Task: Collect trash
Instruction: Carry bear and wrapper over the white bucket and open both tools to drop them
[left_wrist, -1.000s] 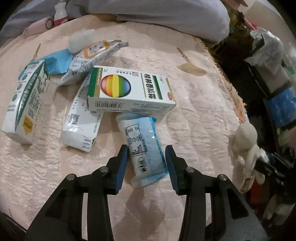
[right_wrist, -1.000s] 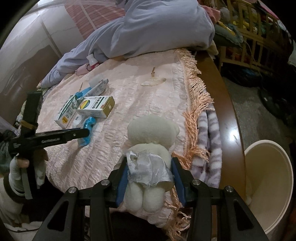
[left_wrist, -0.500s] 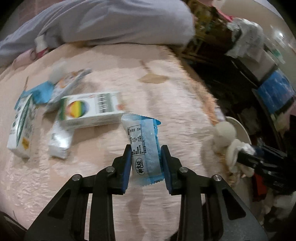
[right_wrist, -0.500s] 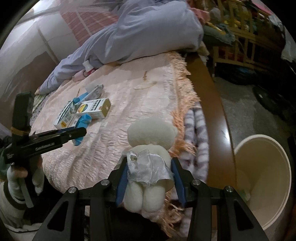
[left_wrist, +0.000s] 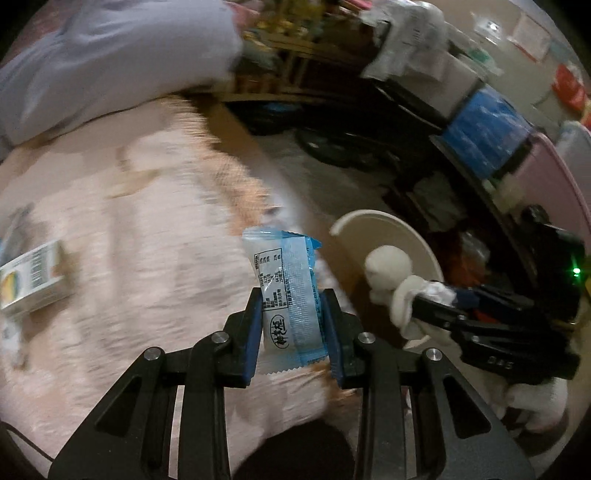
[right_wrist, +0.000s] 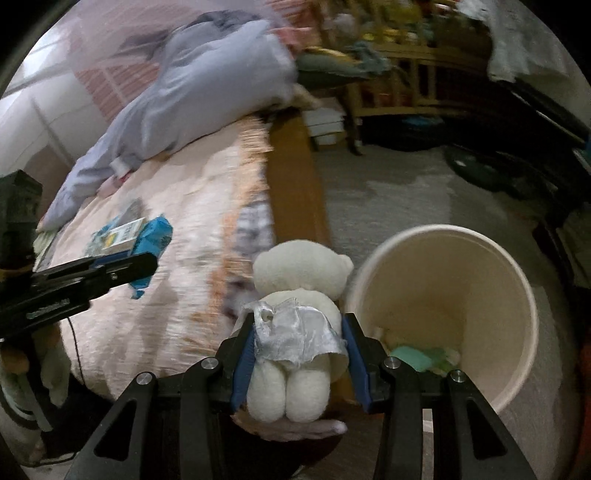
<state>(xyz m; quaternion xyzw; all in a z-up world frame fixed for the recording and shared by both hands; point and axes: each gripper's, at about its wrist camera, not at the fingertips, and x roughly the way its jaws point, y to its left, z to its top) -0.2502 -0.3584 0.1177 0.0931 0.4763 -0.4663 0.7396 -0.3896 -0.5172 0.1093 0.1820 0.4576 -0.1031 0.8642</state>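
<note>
My left gripper (left_wrist: 291, 317) is shut on a light blue snack wrapper (left_wrist: 286, 291), held up over the right edge of the pink bedspread (left_wrist: 129, 240). My right gripper (right_wrist: 299, 343) is shut on a small cream toy bear (right_wrist: 299, 291) with a silver ribbon, beside a cream waste bin (right_wrist: 513, 288) on the floor. In the left wrist view the bear (left_wrist: 391, 273) and the right gripper (left_wrist: 443, 299) appear at the right, in front of the bin (left_wrist: 406, 232). The right wrist view shows the left gripper (right_wrist: 147, 258) with the wrapper (right_wrist: 155, 236) over the bed.
Several boxes and packets (right_wrist: 118, 229) lie on the bedspread, one white box (left_wrist: 29, 280) at the left edge. A grey-blue quilt (right_wrist: 207, 85) is heaped at the bed's far end. The bin holds green and pale scraps (right_wrist: 417, 358). Cluttered shelves (left_wrist: 480, 122) line the far side.
The left gripper closed on the blue wrapper, lifted it off the bed and carried it right toward the bed's edge. The right gripper carried the bear right, closer to the bin.
</note>
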